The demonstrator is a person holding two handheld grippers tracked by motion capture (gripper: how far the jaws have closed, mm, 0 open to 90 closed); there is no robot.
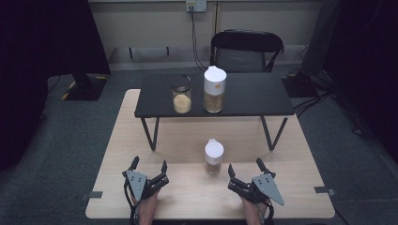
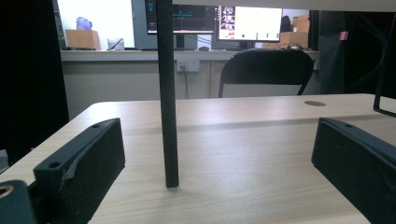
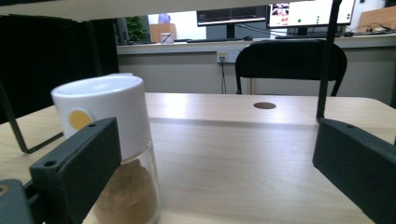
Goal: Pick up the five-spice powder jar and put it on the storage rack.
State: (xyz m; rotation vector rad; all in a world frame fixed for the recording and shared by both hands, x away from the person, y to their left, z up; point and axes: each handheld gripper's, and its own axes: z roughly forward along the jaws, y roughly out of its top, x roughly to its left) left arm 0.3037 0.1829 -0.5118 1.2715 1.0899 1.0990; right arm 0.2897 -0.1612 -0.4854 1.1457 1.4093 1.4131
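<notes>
From above, I am resting my left gripper (image 1: 149, 165) and my right gripper (image 1: 245, 168) on the near edge of the wooden table (image 1: 187, 197), both with jaws spread wide and holding nothing, and the small white-capped shaker (image 1: 213, 157) is standing just ahead of my right gripper, slightly to its left, which I judge makes it the one I am about to reach for. Farther ahead, the black shelf (image 1: 244, 96) is carrying a short jar (image 1: 181, 98) and a tall white-capped bottle (image 1: 214, 89), well apart from both grippers. Looking along my left gripper, I am seeing its wide jaws framing one thin black shelf leg (image 2: 167, 93) and bare table, something the view from above barely hints at. Looking along my right gripper, the shaker (image 3: 109, 140) is sitting close, half behind the left jaw rather than between the jaws, showing brown powder and a yellow dot on its cap, details too small from above.
</notes>
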